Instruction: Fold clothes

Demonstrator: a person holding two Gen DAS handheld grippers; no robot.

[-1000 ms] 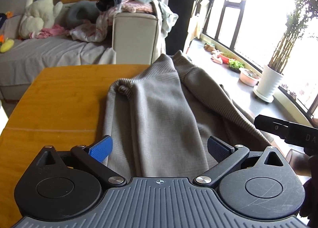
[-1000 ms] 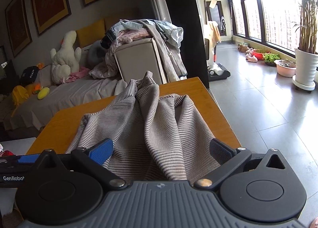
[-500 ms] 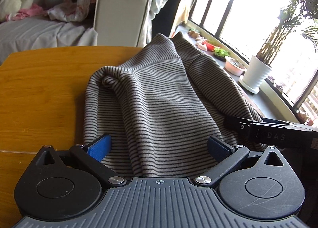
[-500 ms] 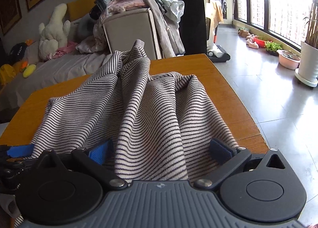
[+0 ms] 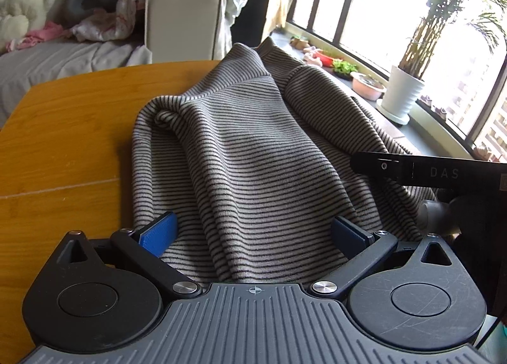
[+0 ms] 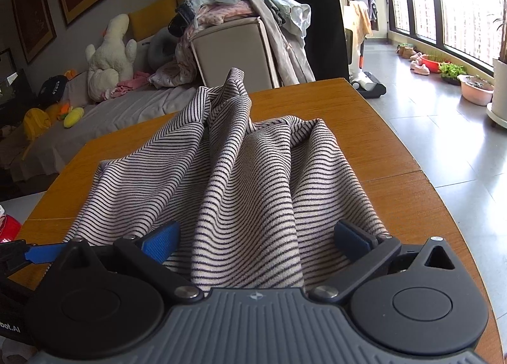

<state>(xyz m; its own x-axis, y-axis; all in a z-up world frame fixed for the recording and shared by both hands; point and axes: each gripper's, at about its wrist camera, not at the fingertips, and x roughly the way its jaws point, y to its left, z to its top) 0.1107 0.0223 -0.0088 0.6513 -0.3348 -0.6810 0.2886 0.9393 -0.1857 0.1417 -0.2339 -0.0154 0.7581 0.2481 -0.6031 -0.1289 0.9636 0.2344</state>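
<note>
While the striped garment [image 5: 253, 154] is lying bunched on the wooden table [image 5: 69, 129], its near edge is running between the spread fingers of both grippers and out of sight beneath their bodies.

Item: striped garment, grey with thin dark stripes; it is rising in soft folds toward the far side of the table, one peak standing above the rest. In the right wrist view the same cloth [image 6: 247, 173] is covering the middle of the tabletop [image 6: 380, 148], with bare wood showing on either side.

Left gripper [image 5: 253, 232]: jaws standing wide apart, blue pads [image 5: 158, 232] flanking the fabric, nothing pinched between them; cloth is lying in the gap.

Right gripper [image 6: 255, 237]: jaws likewise spread, blue pads [image 6: 161, 240] on each side of a fold, not clamping it. Its black body is showing at the right edge of the left wrist view, resting just beside the garment's right fold.

Surroundings: a beige armchair [image 6: 234, 50] heaped with loose clothing [image 6: 247, 2] is standing beyond the table; a sofa [image 6: 95, 116] with a white plush toy [image 6: 109, 56] is sitting to the left; a potted plant [image 5: 402, 91] and a pink basin [image 5: 367, 85] are standing by the windows.
</note>
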